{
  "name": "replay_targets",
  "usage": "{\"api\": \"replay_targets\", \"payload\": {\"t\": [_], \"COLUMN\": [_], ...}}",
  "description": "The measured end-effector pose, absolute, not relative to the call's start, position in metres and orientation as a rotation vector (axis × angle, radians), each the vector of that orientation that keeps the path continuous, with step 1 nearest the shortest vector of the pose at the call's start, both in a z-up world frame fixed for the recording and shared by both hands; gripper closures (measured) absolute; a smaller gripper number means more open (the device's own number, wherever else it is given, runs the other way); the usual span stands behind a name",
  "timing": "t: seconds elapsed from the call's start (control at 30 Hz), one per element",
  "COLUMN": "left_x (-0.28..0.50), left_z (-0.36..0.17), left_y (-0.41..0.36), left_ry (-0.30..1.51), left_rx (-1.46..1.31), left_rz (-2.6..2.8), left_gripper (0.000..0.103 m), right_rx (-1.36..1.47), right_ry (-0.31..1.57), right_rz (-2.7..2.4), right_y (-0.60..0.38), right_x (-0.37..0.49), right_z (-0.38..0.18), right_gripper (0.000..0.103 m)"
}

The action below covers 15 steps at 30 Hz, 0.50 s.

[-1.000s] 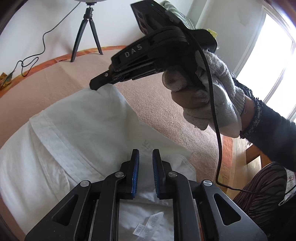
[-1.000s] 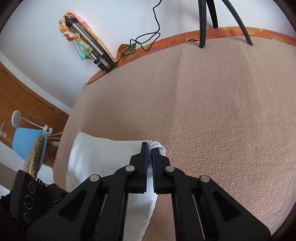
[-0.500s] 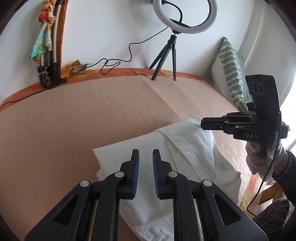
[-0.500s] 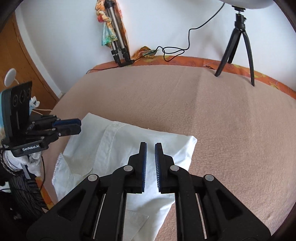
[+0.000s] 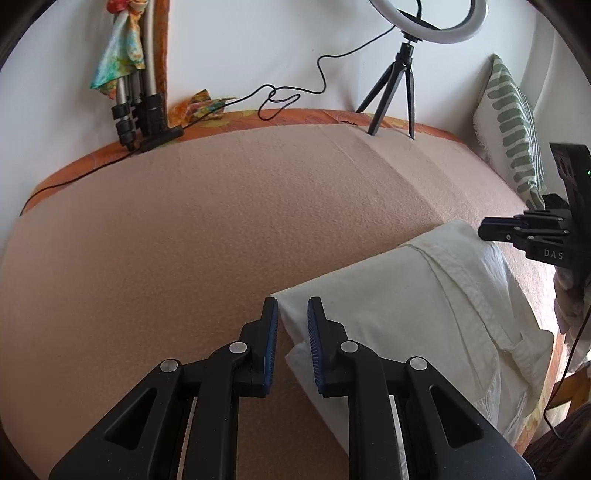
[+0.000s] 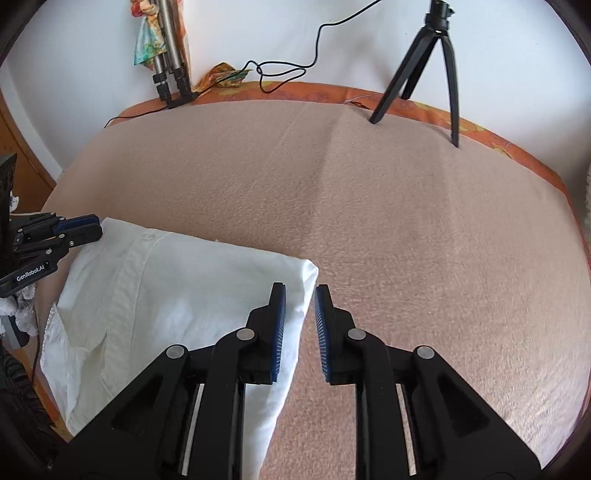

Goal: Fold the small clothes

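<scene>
On the peach blanket (image 6: 369,206), a folded white shirt (image 6: 177,288) is lying near the front edge. The left gripper (image 5: 292,325) is hovering with its jaws spread over one folded corner, gripping nothing. The right gripper (image 6: 300,314) is likewise hanging parted at the opposite corner. A ring light tripod (image 5: 395,96) is standing at the far edge.

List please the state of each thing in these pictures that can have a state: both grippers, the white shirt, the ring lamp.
Left gripper: open, fingers empty, either side of the shirt's corner.
Right gripper: open, fingers empty, at the shirt's other corner.
White cotton shirt: folded, lying flat on the pink blanket, released.
White ring lamp on black tripod: upright; lit or unlit, cannot tell.
</scene>
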<state>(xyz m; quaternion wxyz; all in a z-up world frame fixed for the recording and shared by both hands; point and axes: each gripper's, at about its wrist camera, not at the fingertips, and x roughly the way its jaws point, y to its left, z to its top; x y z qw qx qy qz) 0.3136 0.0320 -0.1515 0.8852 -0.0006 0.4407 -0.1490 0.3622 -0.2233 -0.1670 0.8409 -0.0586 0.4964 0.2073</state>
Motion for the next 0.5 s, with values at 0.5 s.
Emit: {"api": "replay_targets", "payload": {"t": [0.5], "left_x": [0.326], "left_z": [-0.158], "left_y": [0.075], "left_ry": [1.039], "left_rx": [-0.481], "left_rz": [-0.424], "left_gripper": [0.047], "right_rx": [0.357], "right_ry": [1.169], "right_rz": [0.328], "right_y": [-0.315], "right_x": [0.27], "right_z": [-0.182], "right_gripper": [0.04]}}
